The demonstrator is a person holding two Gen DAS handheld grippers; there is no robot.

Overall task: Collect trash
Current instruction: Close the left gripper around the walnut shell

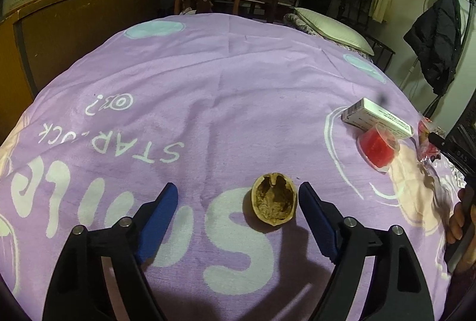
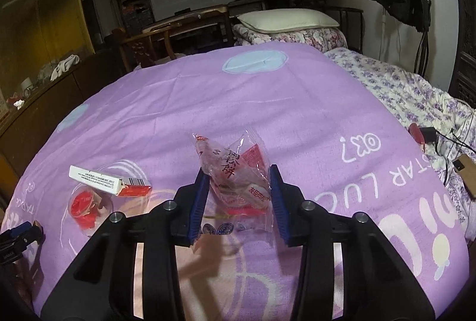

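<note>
One walnut shell (image 1: pixel 274 199) lies between the spread left fingers (image 1: pixel 166 213); right fingers (image 2: pixel 200 199) pinch one wrapper (image 2: pixel 235 172). One box (image 2: pixel 98 178), one red cup (image 2: pixel 84 206), partly blurred.

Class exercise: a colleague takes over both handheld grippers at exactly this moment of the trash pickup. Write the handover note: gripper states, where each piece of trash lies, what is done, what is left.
Left gripper: jaws open and empty, with the walnut shell half lying between them on the purple blanket.
Right gripper: jaws partly closed around the clear snack wrapper; a firm grip cannot be confirmed.
White and red carton and red plastic cup lie side by side on the blanket.
Done: nothing visibly collected; no bin in view.
Left: secure wrapper, then shell, carton, cup.
</note>
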